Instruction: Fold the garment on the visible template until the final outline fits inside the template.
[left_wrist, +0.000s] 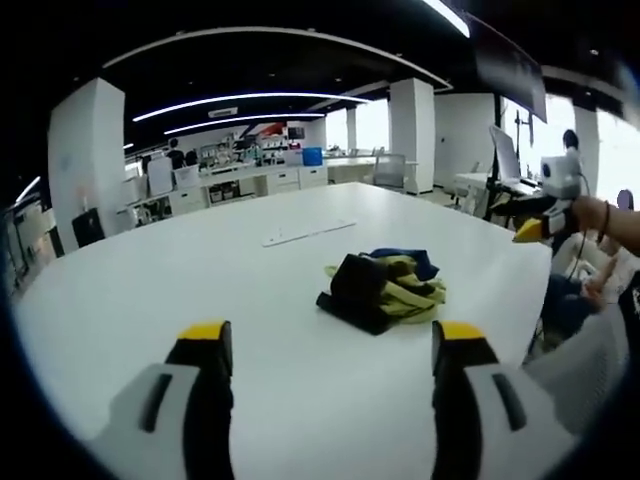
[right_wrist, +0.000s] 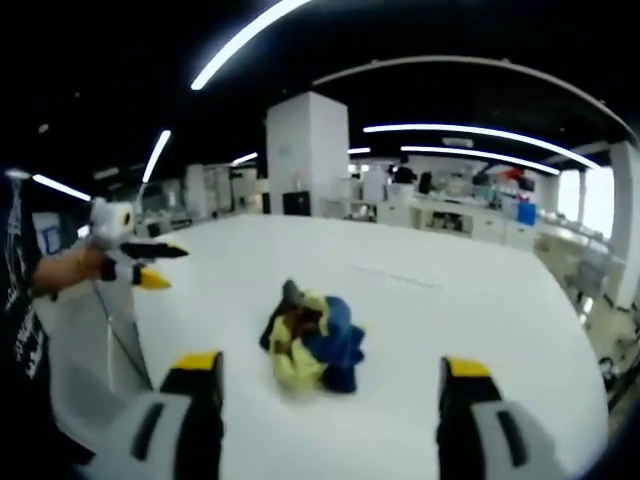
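Left gripper view. Left gripper (left_wrist: 331, 345) held wide, jaws well apart, nothing between the yellow tips. Garment (left_wrist: 381, 288) found ahead and a little toward the right-hand jaw, crumpled in a low heap on the white table (left_wrist: 150, 290); black, yellow-green and blue cloth bunched together, no sleeve or hem to be singled out. Heap apart from both jaws, bare tabletop between. Long axis of the heap running roughly across the view, dark end on the left, blue at the far side. Faint pale outline (left_wrist: 308, 232) noted beyond the heap, probably an edge of the template; too faint to confirm. Right gripper (left_wrist: 540, 222) entering from the right edge, held in a hand (left_wrist: 592, 212) above the table's edge, well apart from the heap; opening not readable at this size.

Right gripper view. Right gripper (right_wrist: 330, 375) likewise wide and empty. Garment (right_wrist: 312, 337) almost dead ahead, slightly toward the left-hand jaw, clear of both tips. Heap here longer along the line of sight than across it. Left gripper (right_wrist: 140, 265) seen at the left, raised, well apart from the cloth.

Judgement: neither tool clearly nearer; heap lying between the two, approached from opposite sides. Folding not begun; spreading flat required first, with each tool taking its own side of the heap.
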